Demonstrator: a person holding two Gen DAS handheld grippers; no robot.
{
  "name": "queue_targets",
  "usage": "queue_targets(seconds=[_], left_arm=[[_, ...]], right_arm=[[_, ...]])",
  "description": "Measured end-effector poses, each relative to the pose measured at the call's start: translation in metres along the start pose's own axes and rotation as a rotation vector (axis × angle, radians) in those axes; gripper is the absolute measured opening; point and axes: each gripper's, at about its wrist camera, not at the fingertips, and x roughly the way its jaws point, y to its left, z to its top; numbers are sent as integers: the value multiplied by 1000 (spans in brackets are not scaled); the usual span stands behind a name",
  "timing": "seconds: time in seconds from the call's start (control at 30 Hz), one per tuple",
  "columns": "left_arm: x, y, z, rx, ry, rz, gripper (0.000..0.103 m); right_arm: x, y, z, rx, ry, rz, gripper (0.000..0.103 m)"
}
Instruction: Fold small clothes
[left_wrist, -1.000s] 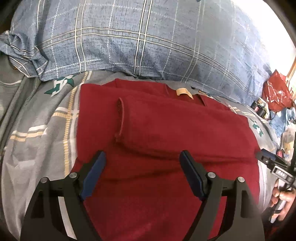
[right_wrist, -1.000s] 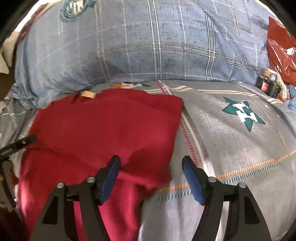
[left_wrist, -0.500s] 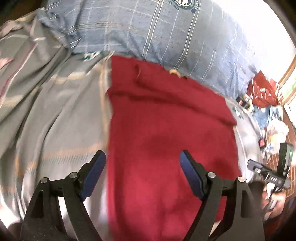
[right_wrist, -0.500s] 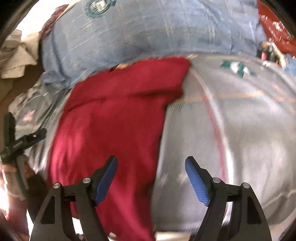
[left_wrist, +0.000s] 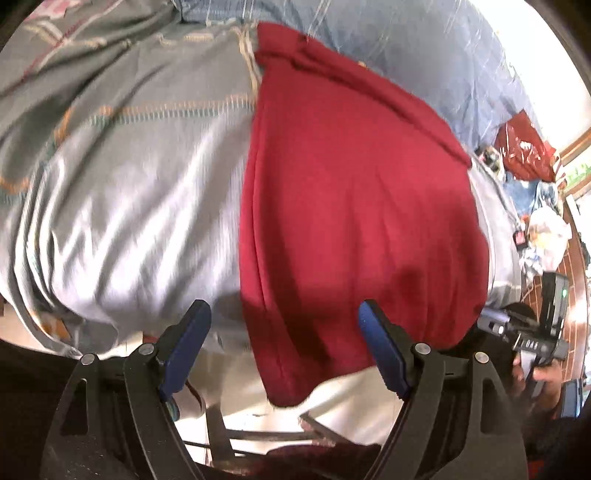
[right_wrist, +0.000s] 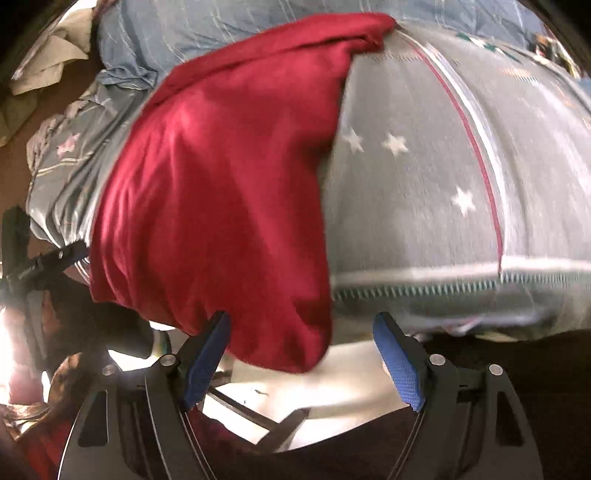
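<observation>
At 12 o'clock of both empty, open claws, left gripper (left_wrist: 284, 345) and right gripper (right_wrist: 301, 356), hangs the red garment (left_wrist: 354, 206); each must pinch 1 hem corner, seemingly for the lengthwise fold.

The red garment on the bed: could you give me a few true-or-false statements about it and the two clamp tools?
1. The red garment hangs over the near edge of the bed. True.
2. The left gripper is clamped on the garment. False: its jaws are open, holding nothing.
3. The right gripper is open. True.
4. The bedcover is plain white. False: it is grey with white stars and stripes.
5. The garment is blue. False: it is red.
</observation>
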Motion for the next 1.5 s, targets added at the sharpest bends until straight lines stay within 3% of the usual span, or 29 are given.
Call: queue_targets(seconds=[0.3,0.43,0.6,0.67,0.73,0.8,0.87,0.9,1.27,1.37,1.5], left_arm=[[17,-11,-9,5,31,5,83],[20,-9,-11,17,62,-31,82],[29,-7,-11,-14,93,-45,80],[33,-6,-10,-19,115,-52,46],[32,-8,-11,-21,121,-62,33],[29,-11,-11,-7,114,-59,22],[19,-18,-12,9,88,-55,8],[13,-20,-12,18,75,-57,7],[-59,-45,29,91,-136,-190,5],[-66,-45,46,82,-185,-223,5],[-71,-45,69,71,-259,-201,5]], right_arm=[[18,0,-1,13,52,66,80],[25,10,-1,-18,78,100,59],[29,15,1,-35,88,141,48],[31,16,1,-36,94,162,30],[32,21,1,-37,86,170,18],[24,19,-1,-46,64,190,13],[18,23,-1,-57,38,202,11],[12,24,-2,-62,22,212,10],[-60,18,16,-18,-199,433,10],[-74,18,30,-13,-263,447,10],[-83,17,51,11,-347,467,9]])
